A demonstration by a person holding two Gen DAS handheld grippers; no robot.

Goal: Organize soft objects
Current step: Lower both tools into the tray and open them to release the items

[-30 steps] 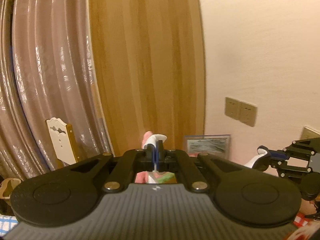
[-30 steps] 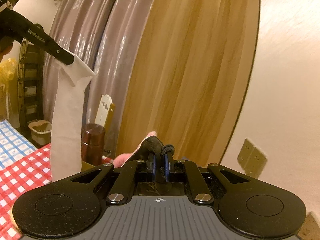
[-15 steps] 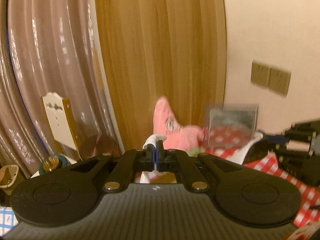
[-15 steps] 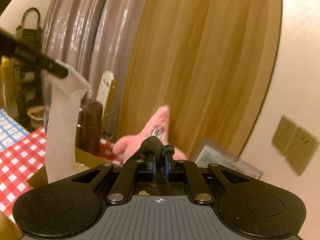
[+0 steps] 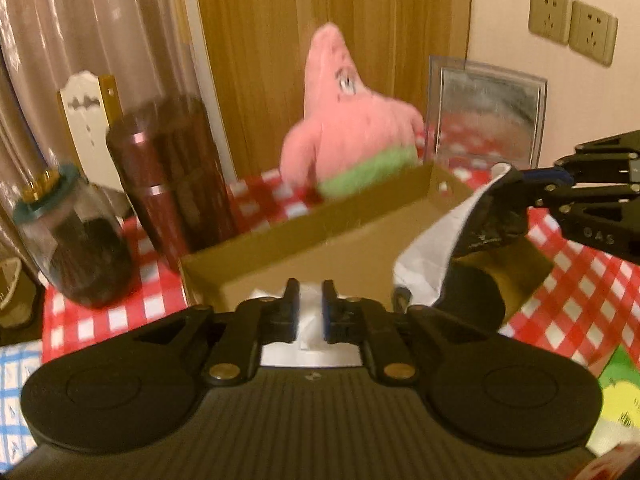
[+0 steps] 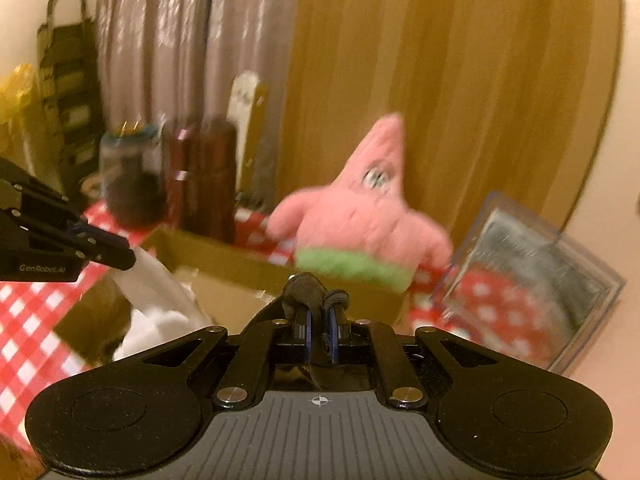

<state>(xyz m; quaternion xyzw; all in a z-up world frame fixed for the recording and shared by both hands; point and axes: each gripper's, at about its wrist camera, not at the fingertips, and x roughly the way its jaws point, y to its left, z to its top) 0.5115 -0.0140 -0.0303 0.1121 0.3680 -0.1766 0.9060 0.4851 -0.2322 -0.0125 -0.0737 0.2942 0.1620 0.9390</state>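
A black-and-white cloth [image 5: 436, 264] hangs between my two grippers and drops into an open cardboard box [image 5: 304, 236] on the red checked tablecloth. My left gripper [image 5: 307, 312] has its jaws a little apart, with the cloth's white edge [image 5: 308, 320] lying between them. My right gripper [image 6: 320, 332] is shut on the cloth's black corner [image 6: 308, 292]; it also shows in the left wrist view [image 5: 536, 184]. The white part [image 6: 160, 304] lies in the box [image 6: 224, 264]. A pink star plush [image 5: 352, 120] stands behind the box.
A dark red flask [image 5: 172, 176] and a glass jar [image 5: 72, 240] stand left of the box. A clear framed panel [image 5: 488, 116] leans on the wall at the back right. A wooden door and curtains are behind. A green-yellow item [image 5: 616, 396] lies at the right edge.
Both grippers have tilted down and lowered the cloth from hanging in the air into the box. My left gripper's jaws have parted from fully shut. The right gripper stays shut.
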